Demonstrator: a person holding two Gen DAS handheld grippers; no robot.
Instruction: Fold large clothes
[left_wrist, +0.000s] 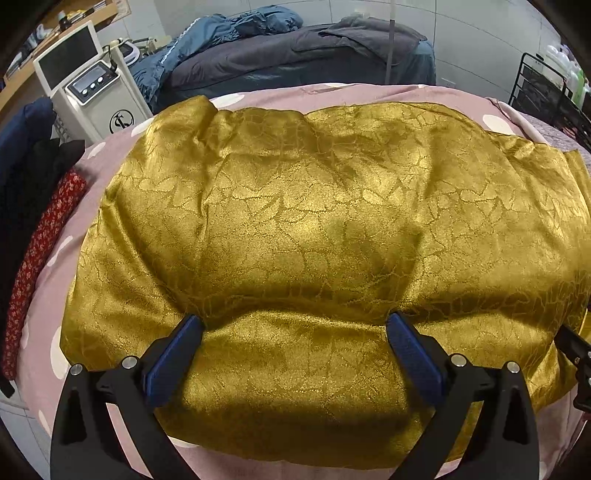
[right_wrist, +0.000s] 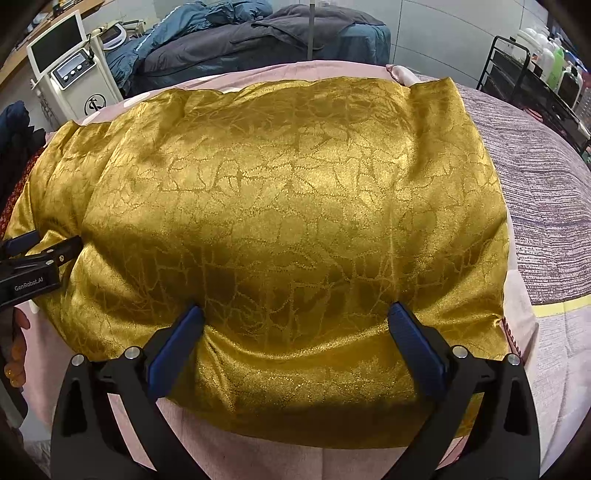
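left claw (left_wrist: 295, 325): spread wide, tips on gold cloth (left_wrist: 314, 229) | right claw (right_wrist: 295, 317): likewise | left view only: red floral fabric (left_wrist: 40, 258) | right view only: striped purple blanket (right_wrist: 546, 206)

Left tongs (left_wrist: 294, 320) and right tongs (right_wrist: 295, 312) both spread wide, side by side.

"GenRobot.AI" is printed on the left gripper (right_wrist: 40, 245).

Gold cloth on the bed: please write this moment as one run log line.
item: gold cloth spread on pink bedcover | left gripper: open, pressing near edge | right gripper: open, pressing near edge | fold: not yet lifted
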